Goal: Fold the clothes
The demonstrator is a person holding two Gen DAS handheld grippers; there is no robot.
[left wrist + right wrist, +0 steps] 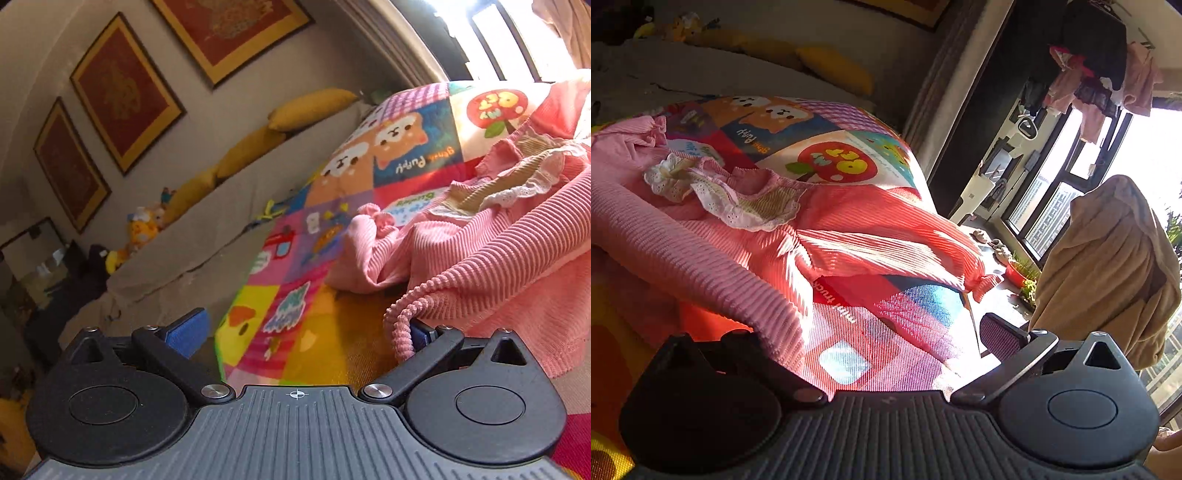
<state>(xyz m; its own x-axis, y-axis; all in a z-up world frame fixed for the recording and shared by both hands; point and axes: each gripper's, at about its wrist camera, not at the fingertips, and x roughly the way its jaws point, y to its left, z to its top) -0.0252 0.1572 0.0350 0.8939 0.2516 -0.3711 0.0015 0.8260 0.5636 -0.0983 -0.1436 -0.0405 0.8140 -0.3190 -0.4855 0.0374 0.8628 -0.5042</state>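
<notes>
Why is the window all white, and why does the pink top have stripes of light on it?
Left wrist view: the window is blown out white by sun and the frames on the wall look bent by the fisheye lens. Right wrist view: sunlight falls in bright bands across the pink top, while the left finger sits in dark shadow.

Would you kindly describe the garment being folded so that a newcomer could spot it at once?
Start at the colourful cartoon patchwork blanket spread over the bed. Lying crumpled across it is a pink ribbed knit top, draped over a finger of each open gripper. Its white eyelet lace collar and gathered ruffled cuffs set it apart from the busy printed squares beneath.
</notes>
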